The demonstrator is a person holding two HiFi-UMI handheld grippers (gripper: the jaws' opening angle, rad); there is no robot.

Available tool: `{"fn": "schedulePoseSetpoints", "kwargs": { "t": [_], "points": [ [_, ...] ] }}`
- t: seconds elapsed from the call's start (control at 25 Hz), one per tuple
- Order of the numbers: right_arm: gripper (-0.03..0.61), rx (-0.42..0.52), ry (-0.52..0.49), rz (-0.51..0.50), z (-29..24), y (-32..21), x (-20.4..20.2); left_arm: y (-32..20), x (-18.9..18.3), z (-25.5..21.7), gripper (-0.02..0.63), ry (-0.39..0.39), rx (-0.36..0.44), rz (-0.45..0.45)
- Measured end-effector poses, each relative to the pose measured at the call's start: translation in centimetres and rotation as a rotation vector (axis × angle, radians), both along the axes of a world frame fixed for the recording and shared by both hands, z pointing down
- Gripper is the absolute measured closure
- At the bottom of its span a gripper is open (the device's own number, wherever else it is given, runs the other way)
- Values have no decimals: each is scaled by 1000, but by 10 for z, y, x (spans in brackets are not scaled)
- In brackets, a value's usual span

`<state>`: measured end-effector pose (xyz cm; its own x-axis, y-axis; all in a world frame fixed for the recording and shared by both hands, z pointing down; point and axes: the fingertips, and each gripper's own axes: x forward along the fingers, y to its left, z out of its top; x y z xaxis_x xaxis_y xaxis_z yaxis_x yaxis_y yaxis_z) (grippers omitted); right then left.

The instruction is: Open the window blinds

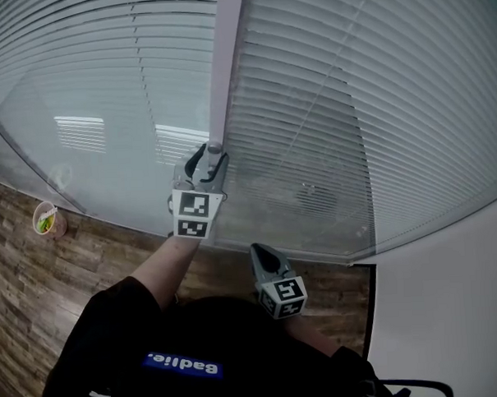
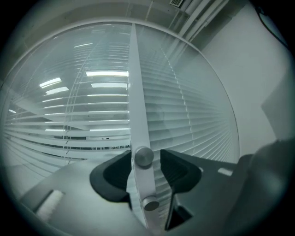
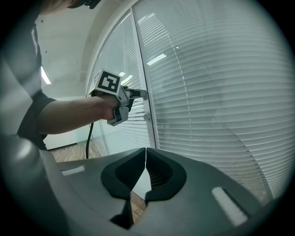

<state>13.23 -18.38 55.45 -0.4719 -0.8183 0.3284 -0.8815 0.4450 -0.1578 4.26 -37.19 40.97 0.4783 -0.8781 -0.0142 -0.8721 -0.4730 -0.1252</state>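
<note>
On both sides of the pale flat post (image 1: 226, 63), white slatted blinds (image 1: 327, 108) hang closed behind smooth glass. Below the post lies wood-grain floor (image 1: 20, 245). A bare forearm in a short black sleeve reaches out level, holding the left gripper (image 1: 211, 151) at the post. Its jaws are spread to either side of the upper round metal knob (image 2: 144, 156), not pinching it. A second knob (image 2: 150, 203) sits just below. Nearer the body than the post, the right gripper (image 1: 263, 252) tilts slightly down, jaws pressed together, empty. Left of the post, a small cup (image 1: 46, 220) stands on the floor.
</note>
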Motion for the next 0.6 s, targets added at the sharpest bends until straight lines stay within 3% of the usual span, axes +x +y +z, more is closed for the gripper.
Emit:
{"fn": "schedulePoseSetpoints", "kwargs": {
  "t": [0.24, 0.4, 0.6],
  "points": [
    [575, -12, 6, -6, 4, 1, -1, -4, -1, 1, 486, -41, 7, -25],
    [575, -15, -2, 4, 5, 1, 1, -5, -1, 1, 488, -76, 11, -22],
    [575, -21, -5, 2, 6, 2, -2, -5, 2, 8, 489, -207, 51, -23]
  ]
}}
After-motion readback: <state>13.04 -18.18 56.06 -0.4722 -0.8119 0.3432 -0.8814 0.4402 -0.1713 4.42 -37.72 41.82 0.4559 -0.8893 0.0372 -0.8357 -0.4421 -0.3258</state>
